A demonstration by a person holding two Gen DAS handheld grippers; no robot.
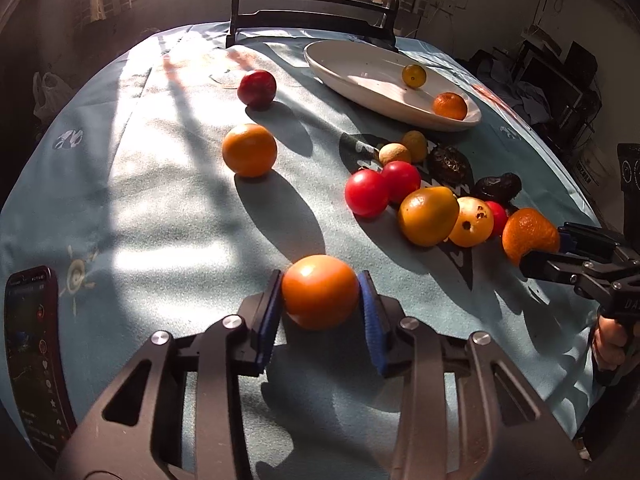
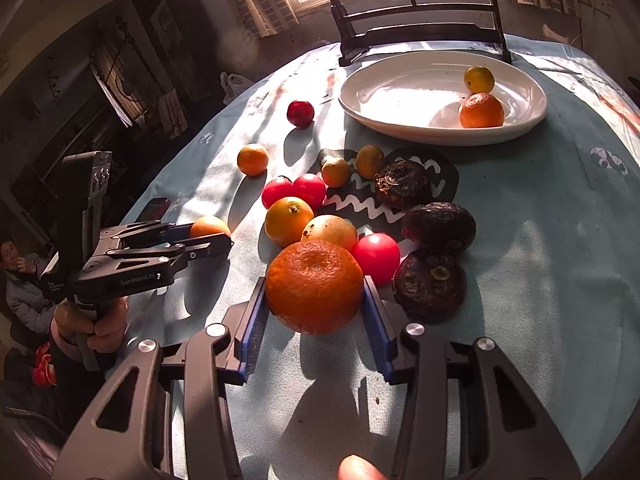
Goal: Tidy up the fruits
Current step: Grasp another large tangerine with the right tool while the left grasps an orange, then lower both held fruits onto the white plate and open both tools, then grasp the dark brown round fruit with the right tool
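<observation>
My left gripper (image 1: 320,280) is shut on a smooth orange (image 1: 320,296) low over the light blue tablecloth (image 1: 160,220); both blue pads press its sides. My right gripper (image 2: 314,280) is shut on a bumpy mandarin (image 2: 316,292) at the near edge of a fruit pile. That pile holds red tomatoes (image 2: 376,258), yellow-orange fruits (image 2: 289,220) and dark wrinkled fruits (image 2: 430,284). A white oval plate (image 2: 400,92) at the back holds a small yellow fruit (image 2: 479,78) and a mandarin (image 2: 481,111). An orange (image 1: 249,150) and a dark red fruit (image 1: 257,88) lie apart on the left.
A phone (image 1: 34,360) lies at the table's near left edge. A dark wooden stand with a round painted panel (image 1: 312,20) rises behind the plate. A seated person (image 2: 20,280) is beyond the table's left side. A hand (image 2: 100,320) holds the left gripper's handle.
</observation>
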